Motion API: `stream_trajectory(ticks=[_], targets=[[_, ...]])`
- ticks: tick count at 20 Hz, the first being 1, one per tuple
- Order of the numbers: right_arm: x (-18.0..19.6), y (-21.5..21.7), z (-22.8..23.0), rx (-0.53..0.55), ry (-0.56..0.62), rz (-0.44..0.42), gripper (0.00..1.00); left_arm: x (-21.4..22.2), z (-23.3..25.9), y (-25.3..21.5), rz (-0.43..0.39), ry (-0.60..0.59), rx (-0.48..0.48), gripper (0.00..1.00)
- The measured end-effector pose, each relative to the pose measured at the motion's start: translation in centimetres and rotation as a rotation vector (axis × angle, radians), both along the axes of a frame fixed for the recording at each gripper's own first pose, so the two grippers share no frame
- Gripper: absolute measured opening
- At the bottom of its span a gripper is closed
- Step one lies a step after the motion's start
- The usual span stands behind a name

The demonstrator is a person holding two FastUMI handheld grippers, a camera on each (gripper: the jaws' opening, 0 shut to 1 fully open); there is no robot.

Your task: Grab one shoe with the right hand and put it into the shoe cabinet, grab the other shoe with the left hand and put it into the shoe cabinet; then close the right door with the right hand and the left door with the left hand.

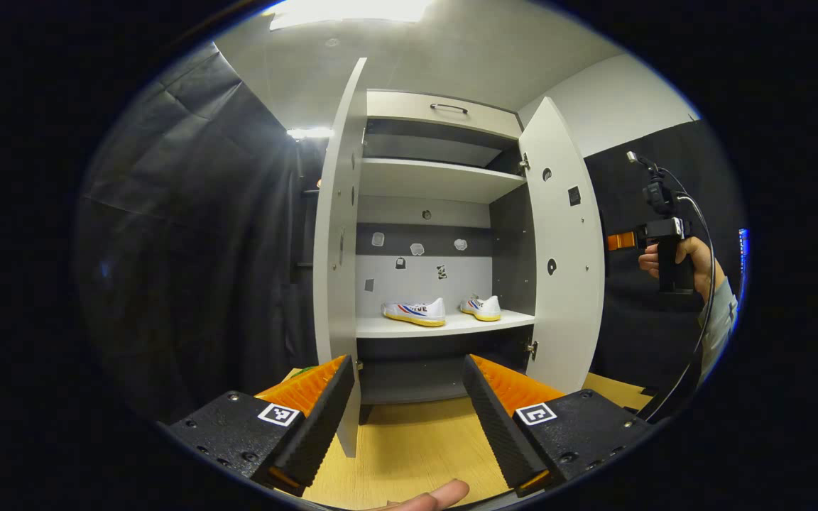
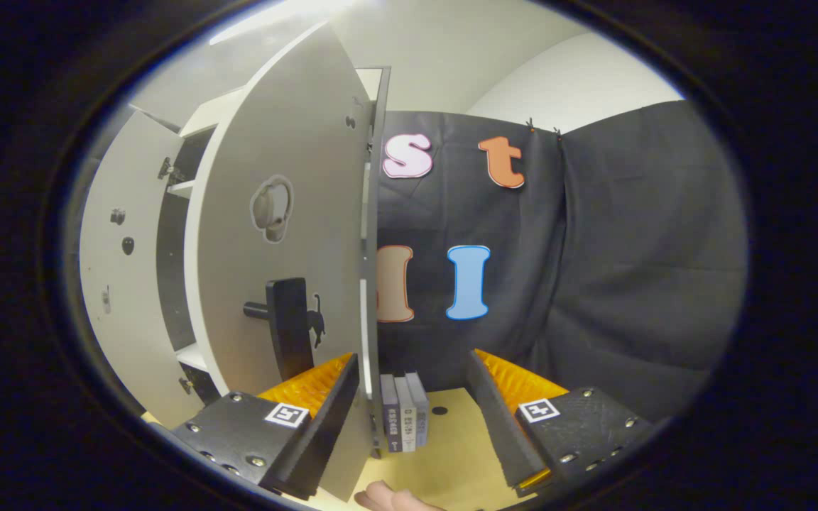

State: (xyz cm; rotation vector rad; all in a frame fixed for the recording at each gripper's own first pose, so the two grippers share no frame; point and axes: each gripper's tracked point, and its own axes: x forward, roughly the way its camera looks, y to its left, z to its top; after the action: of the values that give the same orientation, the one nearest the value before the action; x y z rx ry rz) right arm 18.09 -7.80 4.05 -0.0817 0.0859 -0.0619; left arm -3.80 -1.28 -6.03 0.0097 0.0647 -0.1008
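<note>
1. My fingertip (image 1: 429,497) sat lowest in the left gripper view, just under my left gripper (image 1: 405,419), whose fingers stood wide apart and held nothing.
2. The left door (image 1: 338,241) showed edge-on, its lower edge reaching down beside the left finger (image 1: 313,415); I could not tell whether they touched.
3. Between the two doors the shoe cabinet (image 1: 437,106) stood open, and both shoes, one (image 1: 415,311) and the other (image 1: 481,307), rested side by side on the lower shelf (image 1: 444,325), apart from each other.
4. The right door (image 1: 559,248) hung open, with my other hand (image 1: 679,262) beyond its outer edge.
5. In the right gripper view my right gripper (image 2: 409,426) was spread wide too (empty), the right door's free edge (image 2: 370,234) running down beside its left finger (image 2: 324,426), a knob (image 2: 285,323) on the panel nearby.
6. Bare wooden floor (image 1: 409,447) lay between the fingers.
</note>
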Motion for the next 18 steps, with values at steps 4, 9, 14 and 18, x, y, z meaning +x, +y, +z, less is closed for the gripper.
stream_trajectory(ticks=[4,9,14,18], targets=[[0.0,2.5,-0.1,-0.007,-0.014,0.006,0.92,0.5,0.1,2.4,0.059,-0.009,-0.002,0.95],[0.6,5.7,-0.5,0.012,-0.017,0.014,0.92,1.0,0.0,5.6,0.115,-0.010,-0.015,0.95],[1.7,11.8,-1.7,0.001,-0.011,0.098,0.92,1.2,0.2,8.2,0.160,-0.020,-0.014,0.95],[1.3,15.6,-2.8,-0.002,-0.001,0.161,0.95,0.7,0.5,10.5,0.212,-0.025,0.000,0.95]])
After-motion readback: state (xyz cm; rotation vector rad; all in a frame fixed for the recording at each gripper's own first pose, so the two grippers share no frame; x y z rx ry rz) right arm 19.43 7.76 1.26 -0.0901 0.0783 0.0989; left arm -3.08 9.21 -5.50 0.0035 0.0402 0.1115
